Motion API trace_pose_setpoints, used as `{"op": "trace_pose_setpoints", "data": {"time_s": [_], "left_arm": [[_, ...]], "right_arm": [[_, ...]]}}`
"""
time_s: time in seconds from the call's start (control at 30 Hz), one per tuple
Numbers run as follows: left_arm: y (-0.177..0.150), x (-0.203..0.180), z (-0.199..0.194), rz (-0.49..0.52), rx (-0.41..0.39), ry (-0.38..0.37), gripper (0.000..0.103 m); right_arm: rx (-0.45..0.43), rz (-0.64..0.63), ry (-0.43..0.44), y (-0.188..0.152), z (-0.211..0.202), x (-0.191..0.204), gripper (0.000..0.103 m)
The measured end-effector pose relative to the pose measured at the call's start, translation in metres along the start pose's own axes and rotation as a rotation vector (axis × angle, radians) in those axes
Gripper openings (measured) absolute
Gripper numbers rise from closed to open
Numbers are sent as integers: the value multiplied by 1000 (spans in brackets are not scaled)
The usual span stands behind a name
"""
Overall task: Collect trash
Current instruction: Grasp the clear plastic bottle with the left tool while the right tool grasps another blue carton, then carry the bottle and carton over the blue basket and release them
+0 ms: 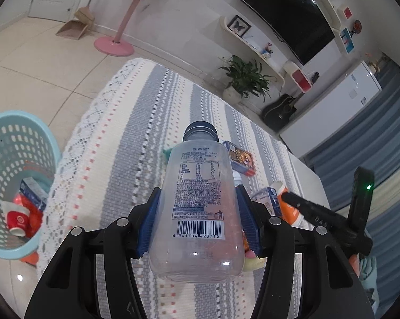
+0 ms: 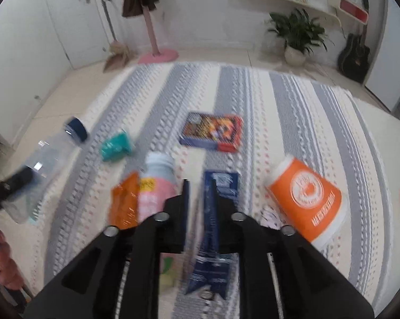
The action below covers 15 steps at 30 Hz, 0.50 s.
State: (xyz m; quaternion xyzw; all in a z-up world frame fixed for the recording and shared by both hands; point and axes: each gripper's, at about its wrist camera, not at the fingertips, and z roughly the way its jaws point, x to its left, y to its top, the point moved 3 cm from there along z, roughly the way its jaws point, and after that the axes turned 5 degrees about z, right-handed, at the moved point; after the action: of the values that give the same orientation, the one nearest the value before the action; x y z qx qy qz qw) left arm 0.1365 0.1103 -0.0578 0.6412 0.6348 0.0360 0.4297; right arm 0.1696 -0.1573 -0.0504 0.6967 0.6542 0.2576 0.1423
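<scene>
Left gripper [image 1: 198, 212]: clenched on clear bottle [image 1: 198, 199], blue pads pressed to both flanks at mid-body, cap end pointing away, base nearest the camera. Bottle: empty, capped, held clear above the striped cloth [image 1: 125, 138]; judged very light, thin-walled, likely to dent and slip if squeezed harder; broad waist the sound place to grip, as taken. Right gripper [image 2: 200, 207]: closed on thin dark-blue carton [image 2: 213, 226], held edge-on between the fingers and apparently lifted off the cloth; picture blurred, so exact contact hard to confirm. Carton: judged light, flattened, stiff along its length but easily creased; narrow faces suited to a pinch. Basket [image 1: 3, 250]: pale blue, perforated, standing on the floor just off the cloth's left edge, already holding a red cup [image 1: 17, 222], a small box and red wrappers. Remaining on cloth: orange cup [image 2: 306, 199] on its side, light and crushable, best taken across the wall near the rim; pink bottle [image 2: 157, 186] lying beside an orange wrapper [image 2: 125, 199]; teal scrap [image 2: 116, 146], soft; printed box [image 2: 211, 133], flat, rigid, awkward except by an edge. Progress judged partial: several items binned, two in hand, five or so left.
</scene>
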Motion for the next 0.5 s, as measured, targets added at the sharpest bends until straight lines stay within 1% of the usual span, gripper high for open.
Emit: {"op": "trace_pose_setpoints", "data": {"time_s": [0.03, 0.07, 0.1, 0.17, 0.27, 0.37, 0.43, 0.5], "left_arm": [[1, 0, -2, 5, -2, 4, 54], [3, -2, -2, 9, -4, 5, 54], [4, -2, -2, 12, -6, 2, 54], [4, -2, -2, 19, -5, 7, 54], [2, -2, -3, 37, -2, 28, 54], [1, 1, -4, 45, 1, 42, 54], [1, 3, -5, 46, 1, 47, 54], [2, 7, -9, 42, -6, 54, 54]], "right_arm": [[10, 8, 6, -3, 2, -2, 33], [19, 15, 6, -6, 4, -4, 56], [25, 21, 0, -8, 5, -7, 68], [26, 16, -9, -12, 8, -9, 68], [84, 20, -32, -16, 24, -11, 67], [143, 50, -35, -21, 40, -14, 63], [171, 45, -47, -25, 49, -13, 54], [210, 43, -65, -30, 57, -12, 31]]}}
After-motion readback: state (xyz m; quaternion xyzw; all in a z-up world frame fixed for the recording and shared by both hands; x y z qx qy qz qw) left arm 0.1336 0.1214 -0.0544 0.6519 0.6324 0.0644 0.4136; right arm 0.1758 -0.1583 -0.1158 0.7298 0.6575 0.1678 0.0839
